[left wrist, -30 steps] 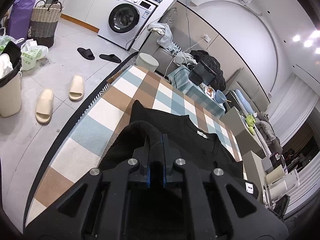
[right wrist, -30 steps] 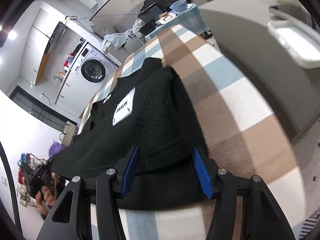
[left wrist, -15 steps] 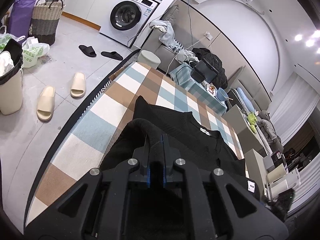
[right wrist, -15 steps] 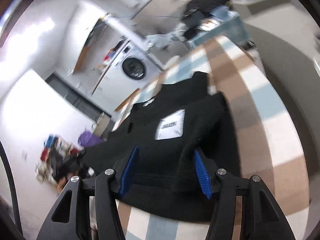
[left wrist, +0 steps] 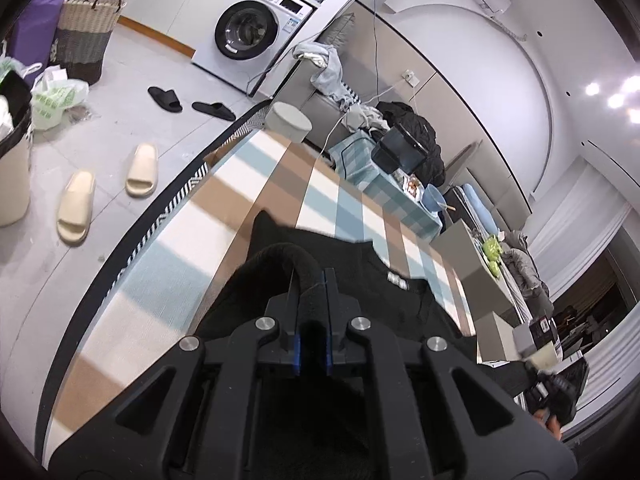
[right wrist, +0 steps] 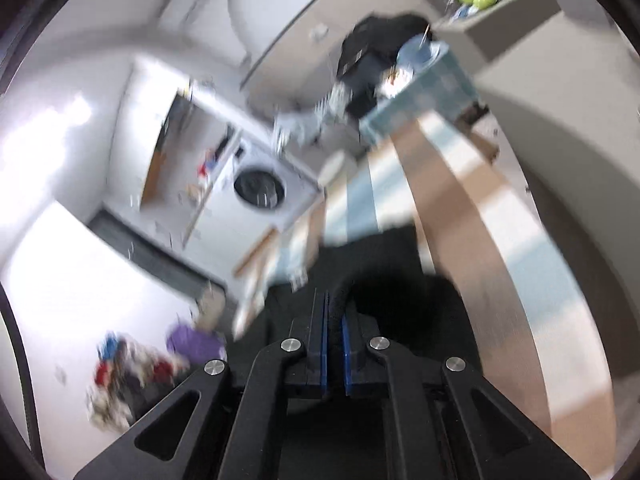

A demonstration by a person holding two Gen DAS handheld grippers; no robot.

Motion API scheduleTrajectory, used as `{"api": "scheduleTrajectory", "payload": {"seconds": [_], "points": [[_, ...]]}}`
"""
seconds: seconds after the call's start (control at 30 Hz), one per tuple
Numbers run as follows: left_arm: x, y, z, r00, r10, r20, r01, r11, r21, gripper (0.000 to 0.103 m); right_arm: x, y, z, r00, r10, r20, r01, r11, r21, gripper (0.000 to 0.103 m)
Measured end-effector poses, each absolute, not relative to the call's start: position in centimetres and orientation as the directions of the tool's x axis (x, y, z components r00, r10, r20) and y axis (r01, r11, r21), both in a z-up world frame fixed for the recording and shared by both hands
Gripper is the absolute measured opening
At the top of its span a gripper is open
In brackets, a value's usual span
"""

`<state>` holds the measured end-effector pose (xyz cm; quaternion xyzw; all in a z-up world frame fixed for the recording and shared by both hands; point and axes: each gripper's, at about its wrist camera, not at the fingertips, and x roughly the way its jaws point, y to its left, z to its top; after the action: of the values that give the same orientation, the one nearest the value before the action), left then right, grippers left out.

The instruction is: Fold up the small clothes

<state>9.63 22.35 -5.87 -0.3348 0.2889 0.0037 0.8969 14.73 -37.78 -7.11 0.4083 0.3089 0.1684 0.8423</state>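
A small black knit garment lies on the checked tablecloth. My left gripper is shut on a bunched black edge of it, which arches up over the fingertips. In the blurred right wrist view, my right gripper is shut on another fold of the black garment, lifted above the cloth. A white label shows near the garment's collar. A hand with the other gripper shows at the far right of the left wrist view.
Beyond the table edge are beige slippers, black slippers, a woven basket and a washing machine. A round stool and a cluttered side table stand past the far end.
The right gripper's jaws have closed on the black garment and it has risen and swung, blurring its view. The left gripper keeps its grip with little movement.
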Motion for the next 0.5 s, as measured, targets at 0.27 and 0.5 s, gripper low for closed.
{"api": "scheduleTrajectory", "payload": {"seconds": [0.27, 0.5], "points": [[17.2, 23.8, -8.0, 0.821, -0.142, -0.552, -0.269, 0.758, -0.594, 0.015, 25.0, -37.8, -9.5, 0.775, 0.412, -0.479, 0.212, 0.544, 0.812, 0.008], [18.1, 25.3, -9.3, 0.787, -0.101, -0.609, -0.343, 0.749, -0.567, 0.069, 24.2, -39.3, -10.9, 0.74, 0.33, -0.586, 0.31, 0.606, 0.732, 0.038]]}}
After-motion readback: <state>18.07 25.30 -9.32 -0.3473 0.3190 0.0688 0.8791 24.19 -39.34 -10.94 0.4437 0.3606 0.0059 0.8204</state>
